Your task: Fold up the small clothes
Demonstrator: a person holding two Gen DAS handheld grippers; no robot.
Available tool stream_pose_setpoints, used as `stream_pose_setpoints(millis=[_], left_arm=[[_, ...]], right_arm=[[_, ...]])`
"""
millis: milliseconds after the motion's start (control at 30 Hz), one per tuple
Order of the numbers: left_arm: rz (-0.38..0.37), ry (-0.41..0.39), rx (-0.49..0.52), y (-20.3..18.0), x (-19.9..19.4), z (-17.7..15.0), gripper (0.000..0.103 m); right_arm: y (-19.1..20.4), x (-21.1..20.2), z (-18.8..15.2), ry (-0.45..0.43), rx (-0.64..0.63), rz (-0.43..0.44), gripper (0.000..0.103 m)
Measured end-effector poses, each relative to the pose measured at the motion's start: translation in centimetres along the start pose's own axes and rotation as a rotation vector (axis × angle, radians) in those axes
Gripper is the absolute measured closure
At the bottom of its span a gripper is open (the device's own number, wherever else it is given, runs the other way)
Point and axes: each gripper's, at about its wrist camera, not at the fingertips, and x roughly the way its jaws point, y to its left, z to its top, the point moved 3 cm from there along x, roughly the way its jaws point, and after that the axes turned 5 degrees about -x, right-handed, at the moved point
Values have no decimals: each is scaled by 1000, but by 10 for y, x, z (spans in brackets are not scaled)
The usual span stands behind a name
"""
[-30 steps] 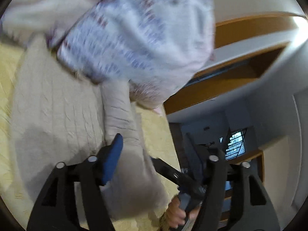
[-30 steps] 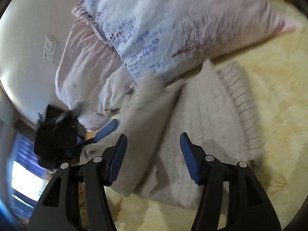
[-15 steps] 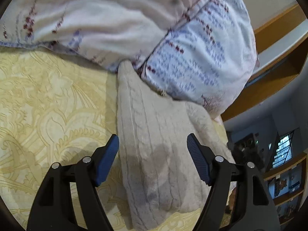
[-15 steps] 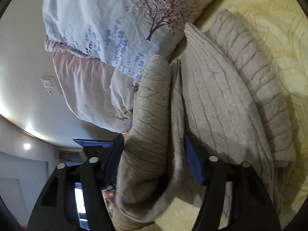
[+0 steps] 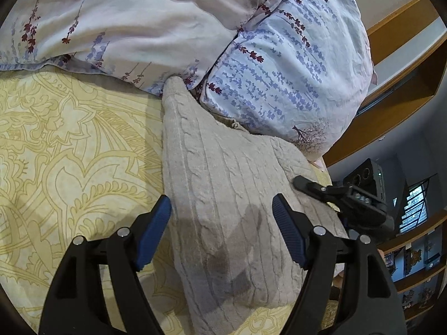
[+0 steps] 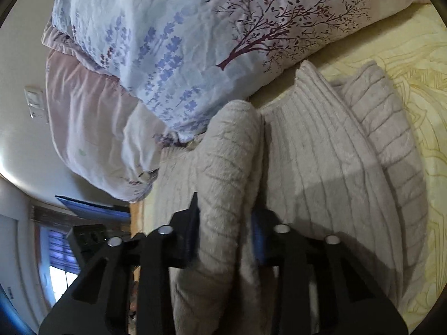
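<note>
The left gripper [image 5: 222,230] tilts downward, its 2 blue pads [image 5: 287,234] spread wide and pressing on nothing. The right gripper [image 6: 225,240] also angles downward; its jaws have just been closing and now pinch a raised fold of the knitted sweater [image 6: 226,173] between them.

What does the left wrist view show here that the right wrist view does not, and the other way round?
Only the left wrist view shows the left tongs standing open over the flat body of the beige knit sweater, and the right tongs coming in from the side. Only the right wrist view shows those right tongs, whose jaws have just been closing, clamped on a raised fold of the sweater, plus a wall switch. Both show the sweater, the floral duvet and the yellow patterned bedspread.
</note>
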Motion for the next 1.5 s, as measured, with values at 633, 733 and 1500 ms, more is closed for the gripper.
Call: stream_pose_setpoints(millis=[633,733,1500], left_arm=[[1,62,44,-20,12,-21,29],[-5,73,55,-24,14,-26,29],[-56,144,109,-30,1,-69,33]], right_arm=[[19,-79,-9,-270,-326,-289,88],[14,-89,-9,-293,-329,-302,88],[-37,-144,-67,-281,-163,-261,46]])
